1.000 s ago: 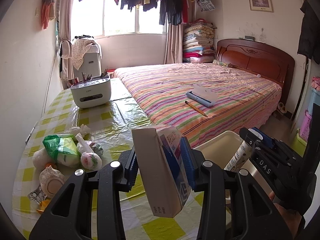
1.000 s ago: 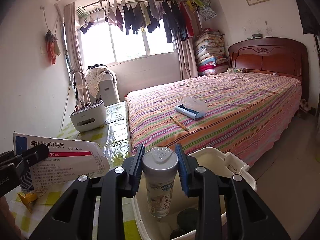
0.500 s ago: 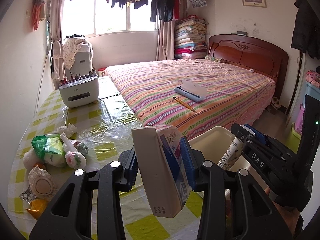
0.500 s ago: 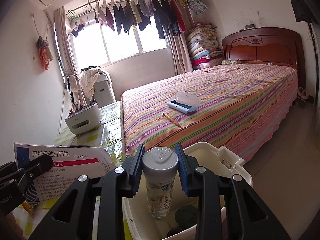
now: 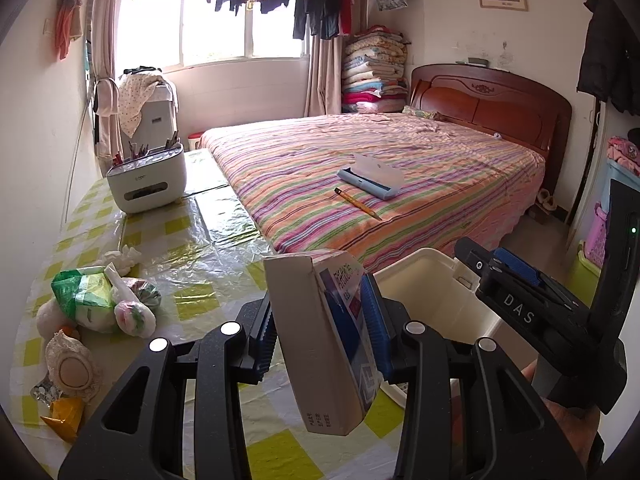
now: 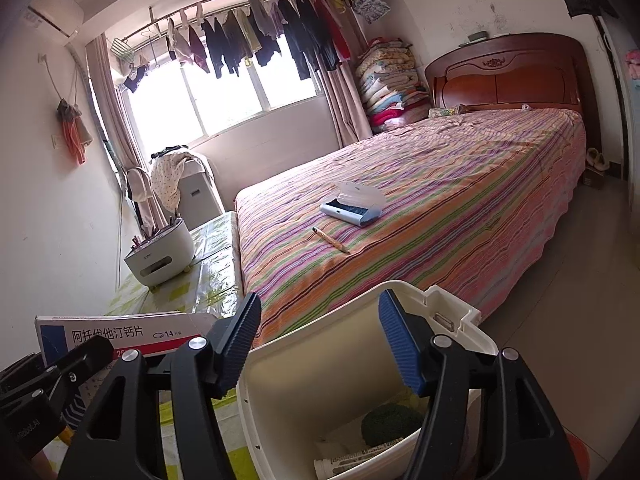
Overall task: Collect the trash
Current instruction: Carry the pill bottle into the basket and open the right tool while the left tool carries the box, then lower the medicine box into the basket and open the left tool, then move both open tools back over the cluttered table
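Note:
My left gripper [image 5: 320,332] is shut on a white and blue medicine box [image 5: 316,344], held over the table edge beside the cream trash bin [image 5: 432,280]. The box also shows in the right wrist view [image 6: 120,332]. My right gripper [image 6: 320,344] is open and empty above the bin [image 6: 304,364]. A white bottle [image 6: 352,460] and a dark green lump [image 6: 392,424] lie in the bin. More trash lies on the table at left: a green and white bag [image 5: 80,300], a knotted bag [image 5: 132,312] and an orange wrapper [image 5: 64,416].
The table [image 5: 192,248] has a yellow checked cover. A white organiser with pens [image 5: 148,184] stands at its far end. The striped bed [image 5: 400,176] holds a blue case [image 5: 372,176] and a pencil [image 5: 356,204]. Bare floor [image 6: 580,320] lies to the right.
My right gripper has opened and the white bottle it held now lies in the bin. My left gripper still holds the medicine box, a little closer to the bin.

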{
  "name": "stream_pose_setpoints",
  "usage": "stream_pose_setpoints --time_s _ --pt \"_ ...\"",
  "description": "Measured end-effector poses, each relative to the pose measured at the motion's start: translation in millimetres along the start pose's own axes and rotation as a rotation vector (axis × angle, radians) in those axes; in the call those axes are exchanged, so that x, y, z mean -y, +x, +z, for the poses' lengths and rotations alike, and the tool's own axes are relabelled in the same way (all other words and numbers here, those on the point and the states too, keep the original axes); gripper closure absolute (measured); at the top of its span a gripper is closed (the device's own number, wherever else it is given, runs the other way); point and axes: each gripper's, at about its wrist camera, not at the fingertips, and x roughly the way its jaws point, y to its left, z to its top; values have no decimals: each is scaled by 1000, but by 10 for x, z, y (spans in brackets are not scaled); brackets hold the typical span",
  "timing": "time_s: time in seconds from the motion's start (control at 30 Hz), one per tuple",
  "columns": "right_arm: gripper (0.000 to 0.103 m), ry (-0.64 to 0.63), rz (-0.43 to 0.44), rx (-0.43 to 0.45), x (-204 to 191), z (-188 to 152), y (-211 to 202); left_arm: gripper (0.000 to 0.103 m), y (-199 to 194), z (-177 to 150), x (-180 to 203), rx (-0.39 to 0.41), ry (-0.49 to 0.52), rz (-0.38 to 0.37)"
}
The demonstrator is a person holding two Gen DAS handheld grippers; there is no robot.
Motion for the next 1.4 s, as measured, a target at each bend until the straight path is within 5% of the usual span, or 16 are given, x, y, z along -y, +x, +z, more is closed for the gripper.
stream_pose_setpoints --time_s 0.5,0.87,1.13,1.4 --pt "36 241 -45 207 476 52 -418 64 243 42 224 -35 12 -40" --pt "35 311 -30 219 625 43 -472 64 437 15 500 -68 51 -68" --pt "35 316 -17 207 629 45 -470 64 186 71 335 -10 33 -23" --pt "27 279 10 184 506 50 -422 34 -83 40 71 57 18 62"
